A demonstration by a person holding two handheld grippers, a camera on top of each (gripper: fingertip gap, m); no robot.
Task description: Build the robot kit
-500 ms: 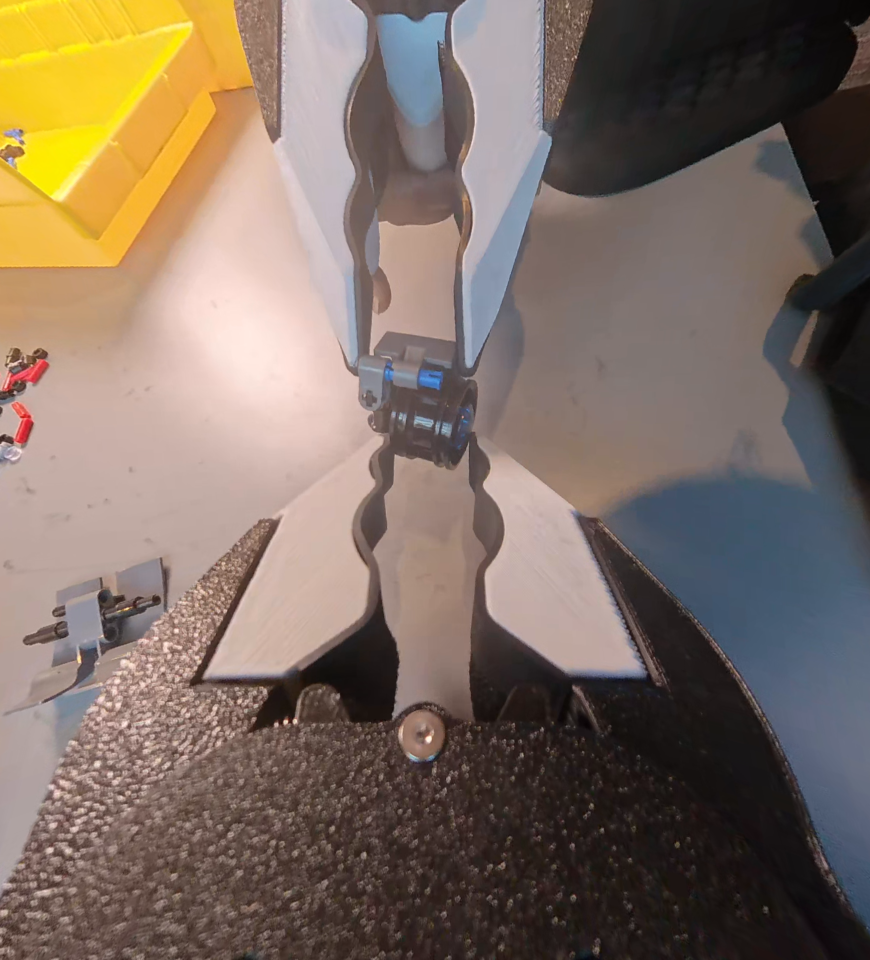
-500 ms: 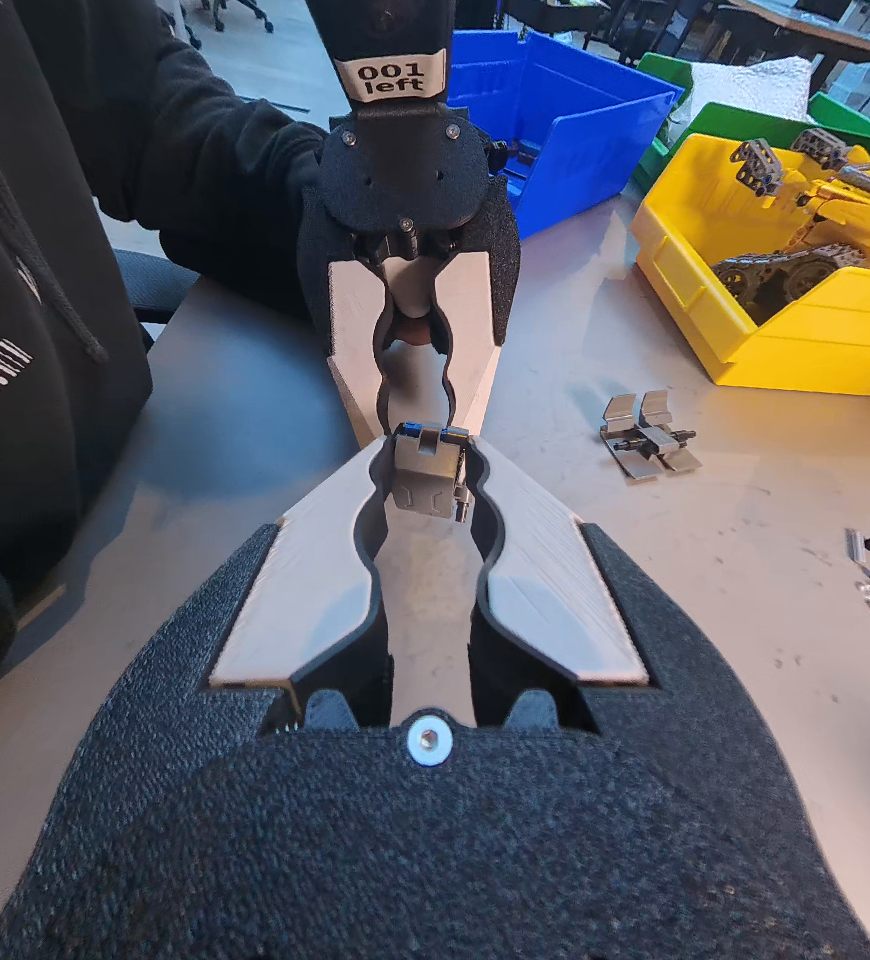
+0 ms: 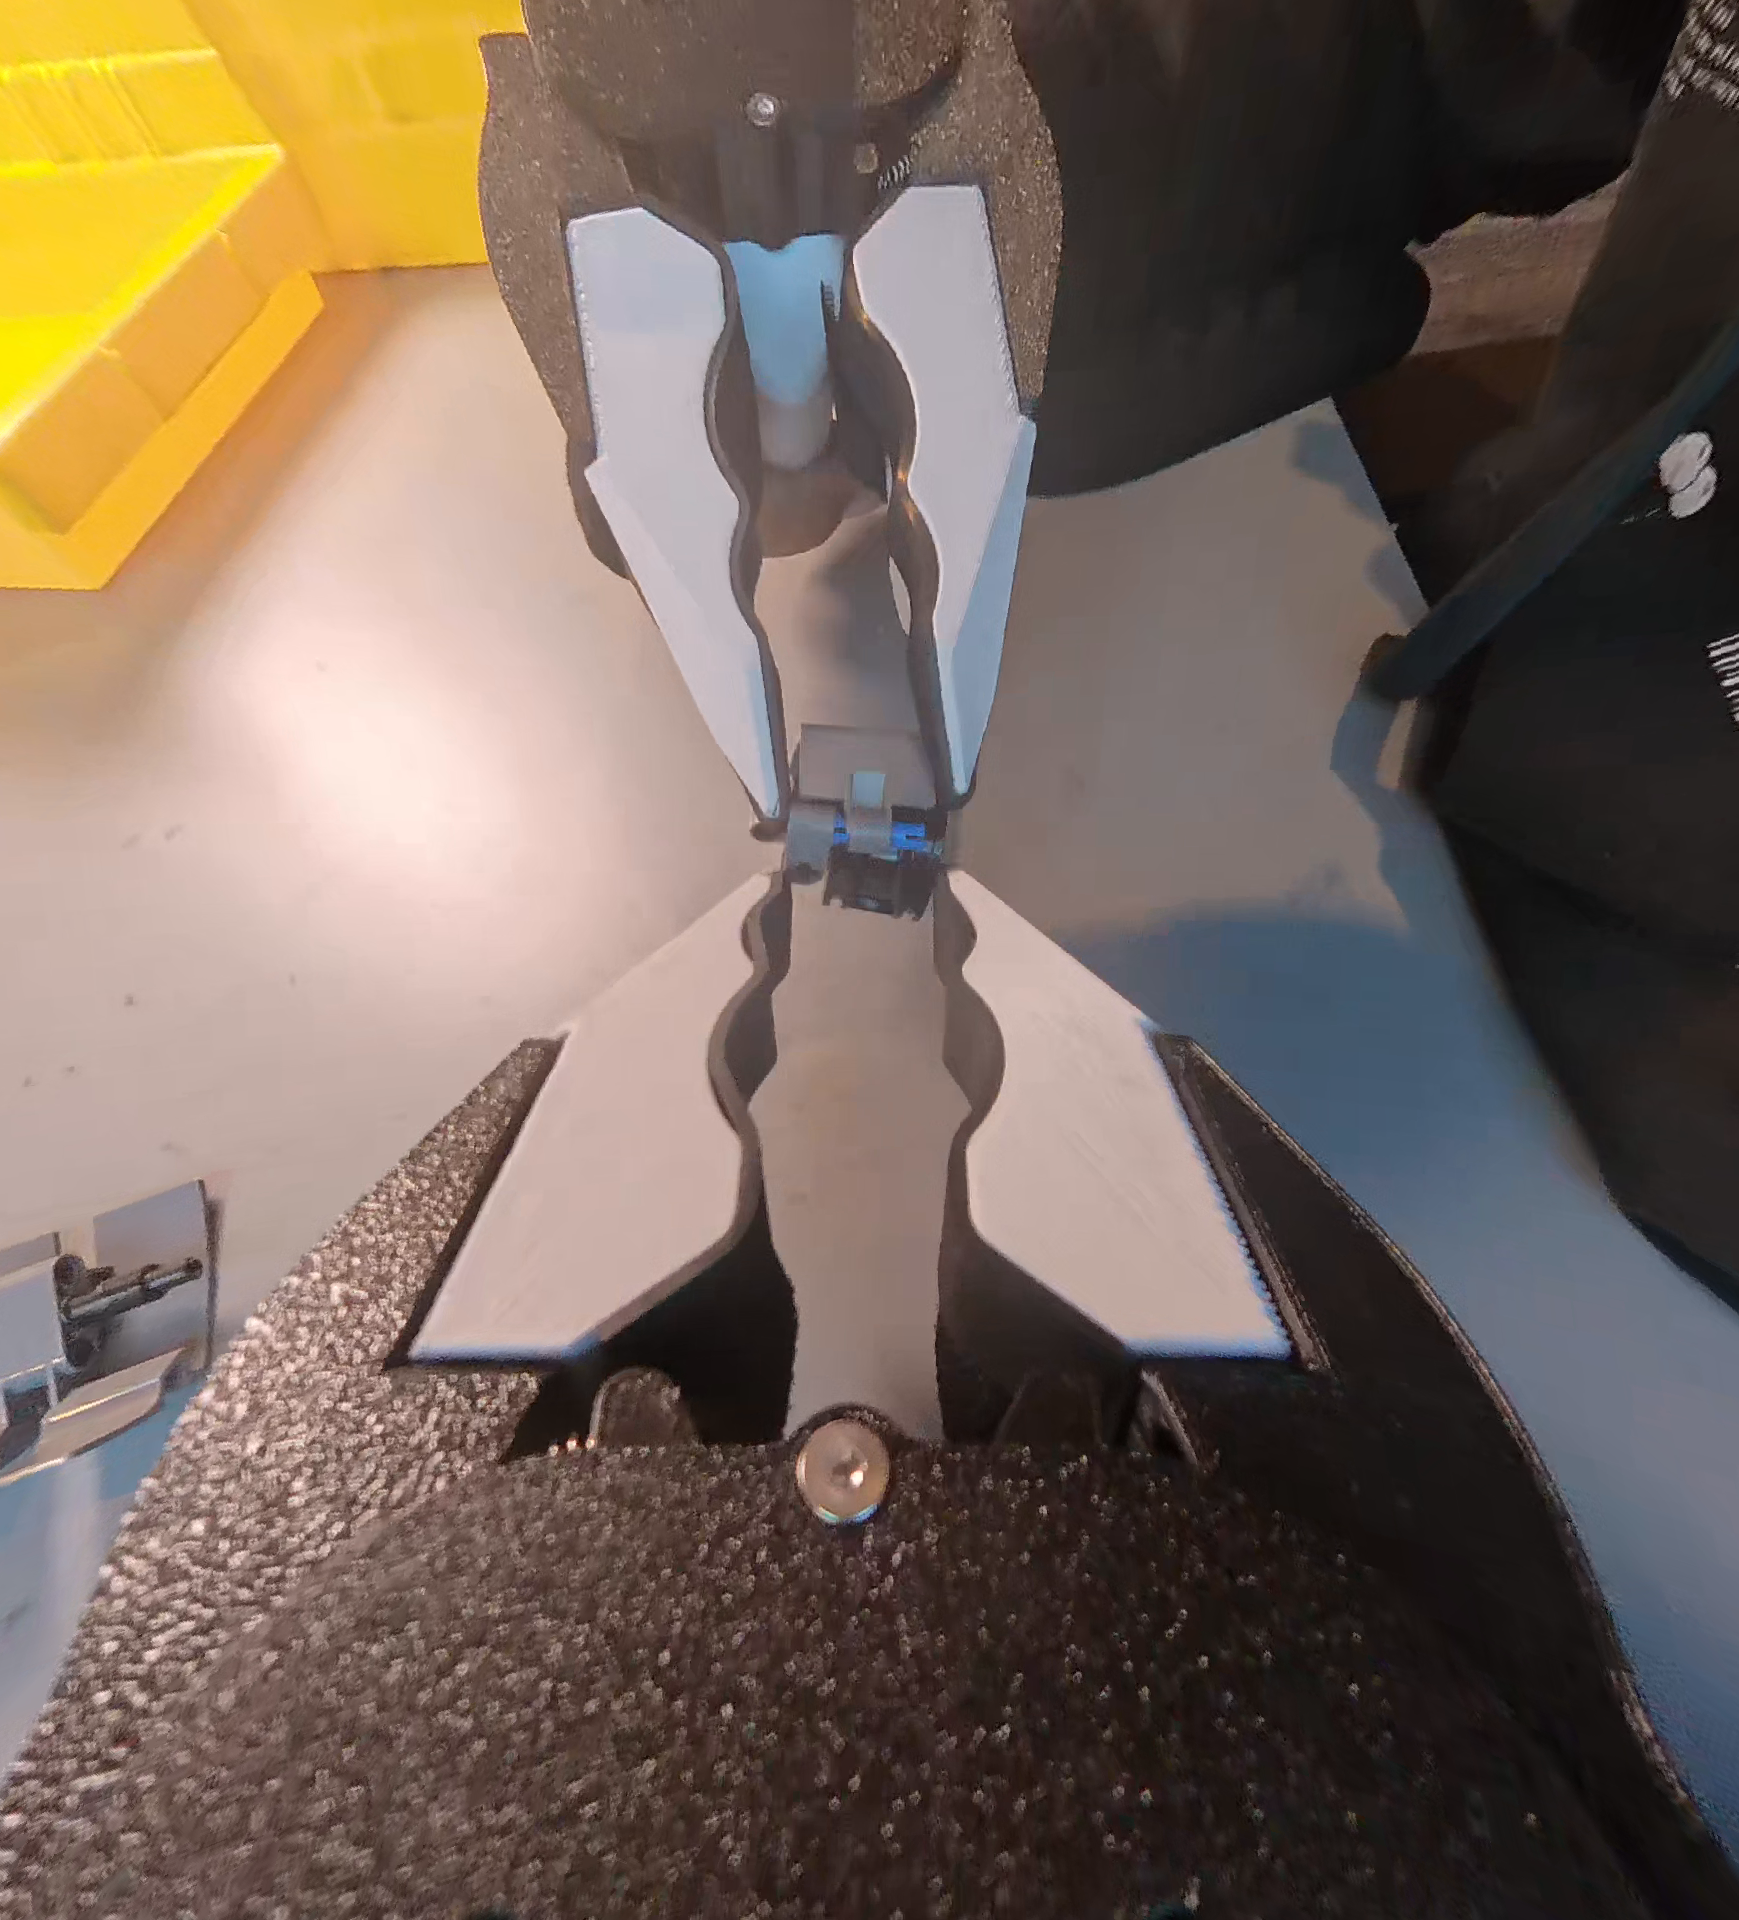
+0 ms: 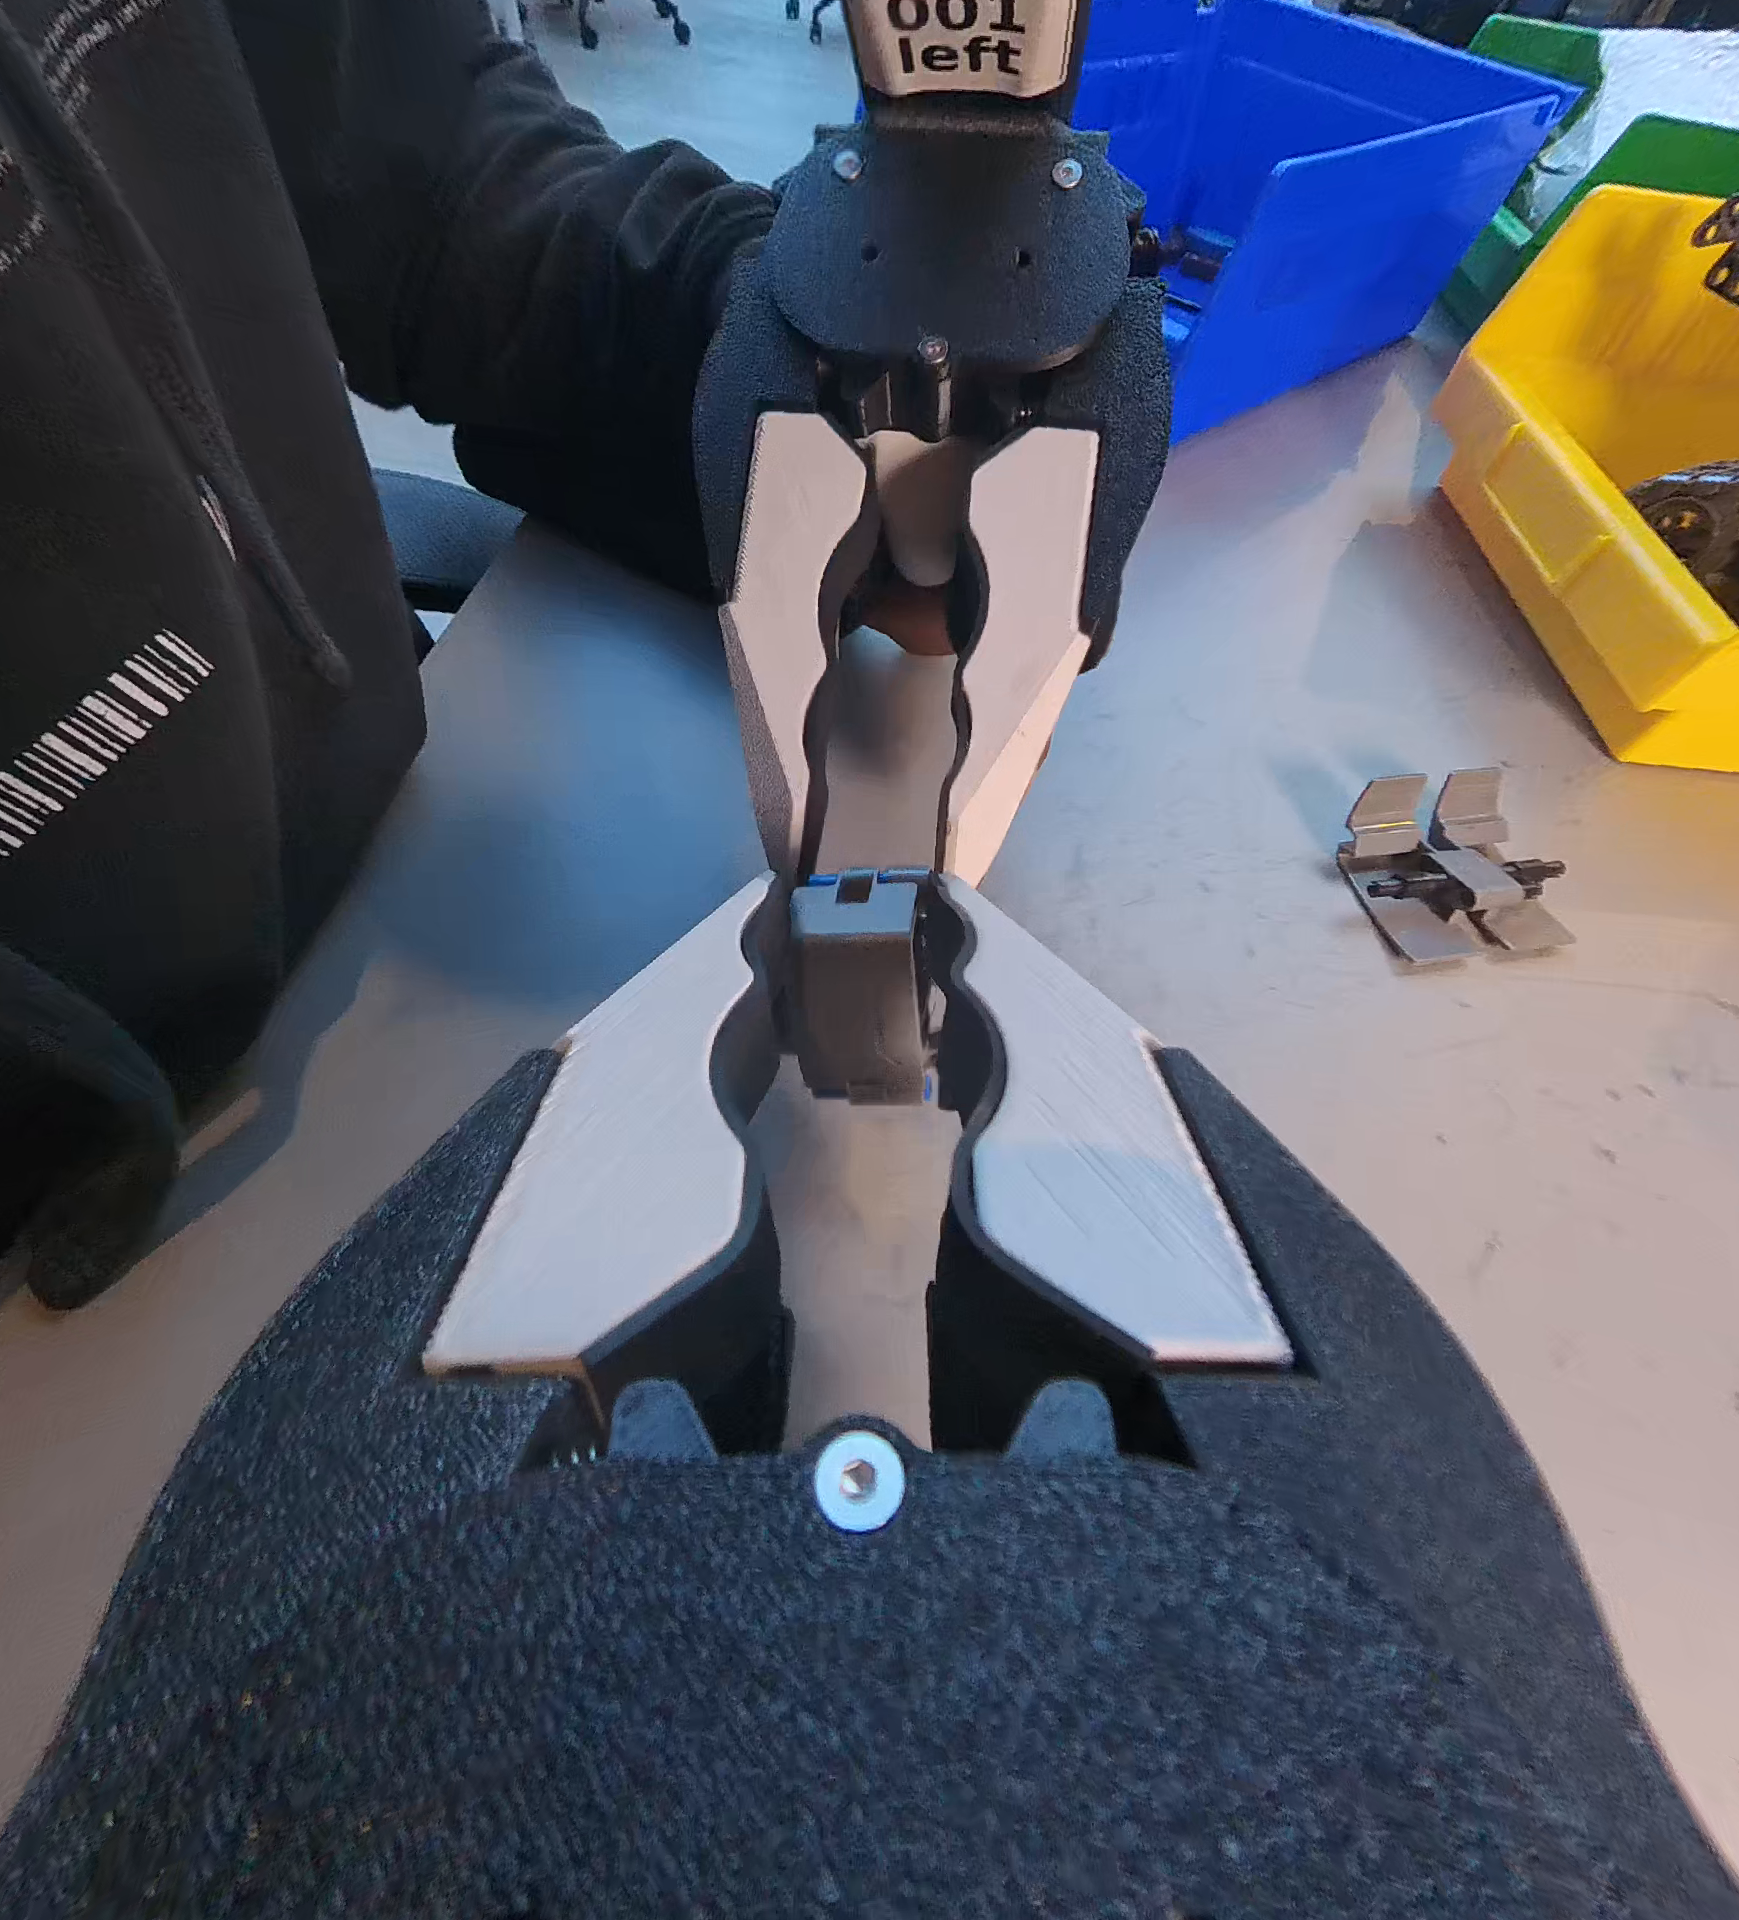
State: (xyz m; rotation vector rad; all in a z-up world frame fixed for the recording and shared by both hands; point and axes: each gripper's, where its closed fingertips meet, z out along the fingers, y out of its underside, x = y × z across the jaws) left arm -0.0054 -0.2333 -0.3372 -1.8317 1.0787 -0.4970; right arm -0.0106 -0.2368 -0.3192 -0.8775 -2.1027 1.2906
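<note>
Both the left gripper (image 3: 860, 883) and right gripper (image 4: 860, 935) pinch the small grey part (image 4: 854, 987) above the table (image 4: 1260, 1091), jaws nearly closed. Only the right view shows the blue bin (image 4: 1364, 260) and the yellow bin (image 4: 1571, 582) holding a model.

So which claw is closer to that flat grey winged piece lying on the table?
Left. The left gripper hangs just beside the grey winged piece; the right gripper reaches in from the far side.
</note>
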